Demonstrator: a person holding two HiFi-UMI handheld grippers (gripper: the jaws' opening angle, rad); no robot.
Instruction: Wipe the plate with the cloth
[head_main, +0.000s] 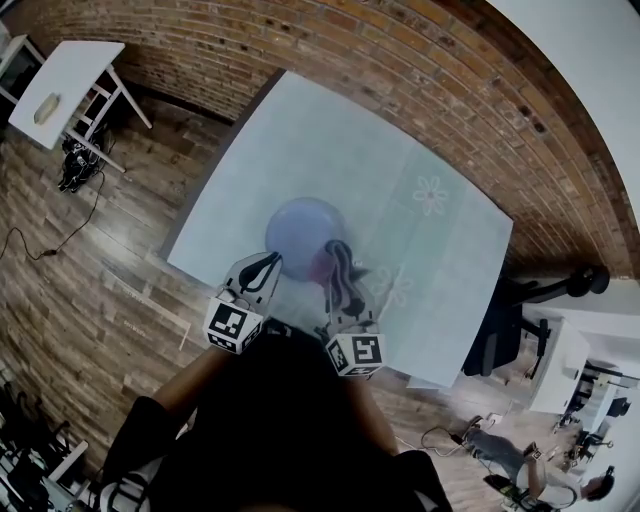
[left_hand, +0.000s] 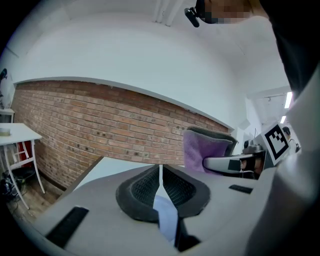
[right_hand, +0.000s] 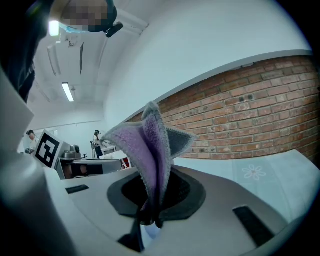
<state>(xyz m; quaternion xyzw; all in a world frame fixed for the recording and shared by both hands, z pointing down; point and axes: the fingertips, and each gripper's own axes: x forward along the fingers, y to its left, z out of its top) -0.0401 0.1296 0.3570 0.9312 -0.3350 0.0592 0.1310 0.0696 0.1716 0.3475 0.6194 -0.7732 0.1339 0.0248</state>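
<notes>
A pale lavender-blue plate is held just above the light tablecloth, near its front edge. My left gripper is shut on the plate's near left rim. In the left gripper view the rim shows as a thin pale blue sliver clamped between the dark pads. My right gripper reaches over the plate's right side, shut on a purple cloth. In the right gripper view the cloth stands up folded out of the shut jaws. The left gripper view shows the same cloth to the right.
A brick wall runs behind the table. A white side table stands at the far left, with cables on the wood floor. A dark office chair and white desks stand to the right. Flower prints mark the tablecloth.
</notes>
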